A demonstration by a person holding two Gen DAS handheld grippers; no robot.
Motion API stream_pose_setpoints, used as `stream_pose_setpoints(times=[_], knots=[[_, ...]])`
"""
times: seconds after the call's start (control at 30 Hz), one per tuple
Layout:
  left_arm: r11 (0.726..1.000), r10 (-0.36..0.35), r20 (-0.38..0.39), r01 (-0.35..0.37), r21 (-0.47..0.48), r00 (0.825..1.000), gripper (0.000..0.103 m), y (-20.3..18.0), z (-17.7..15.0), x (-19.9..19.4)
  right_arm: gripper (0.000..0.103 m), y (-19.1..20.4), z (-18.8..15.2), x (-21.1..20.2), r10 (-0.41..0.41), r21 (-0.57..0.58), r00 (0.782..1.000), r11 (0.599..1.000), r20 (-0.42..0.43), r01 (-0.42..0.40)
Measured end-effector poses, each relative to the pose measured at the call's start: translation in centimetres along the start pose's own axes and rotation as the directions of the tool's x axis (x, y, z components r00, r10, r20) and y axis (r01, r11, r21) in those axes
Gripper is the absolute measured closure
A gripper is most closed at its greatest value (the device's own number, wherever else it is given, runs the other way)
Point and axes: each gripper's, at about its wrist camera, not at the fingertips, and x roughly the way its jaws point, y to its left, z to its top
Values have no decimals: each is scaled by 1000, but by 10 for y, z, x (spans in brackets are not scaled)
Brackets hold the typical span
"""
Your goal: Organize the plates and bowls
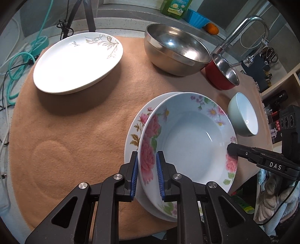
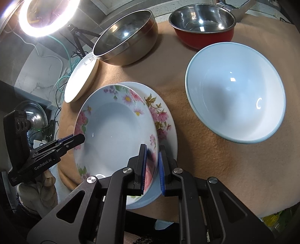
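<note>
A deep floral plate (image 1: 189, 135) (image 2: 116, 127) sits on a flat floral plate (image 1: 134, 131) (image 2: 165, 114) on the tan mat. My left gripper (image 1: 147, 174) straddles the deep plate's left rim, its jaws a little apart, the rim between the blue pads. My right gripper (image 2: 151, 169) straddles the opposite rim the same way, with a gap still showing at the pads. It also shows in the left wrist view (image 1: 232, 148). A white leaf-pattern plate (image 1: 76, 62) (image 2: 82, 82), a steel bowl (image 1: 176, 50) (image 2: 127, 35), a red pot (image 1: 223, 73) (image 2: 204, 26) and a pale green bowl (image 1: 243, 114) (image 2: 236, 92) stand around.
The tan mat (image 1: 75, 140) covers the round table. A tap (image 1: 249, 32), a knife block (image 1: 262, 62) and a dish soap bottle (image 1: 174, 7) stand beyond it. Cables (image 1: 16, 62) lie at the left. A ring light (image 2: 45, 16) glares at the upper left.
</note>
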Motion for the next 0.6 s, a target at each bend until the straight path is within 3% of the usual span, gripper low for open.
stream_pose_setpoints(times=[0.6], knots=[[999,45,8,-45,29,999,86,-4,0,1,89,7,2,3,-27,-33,1000,999,-9,27]])
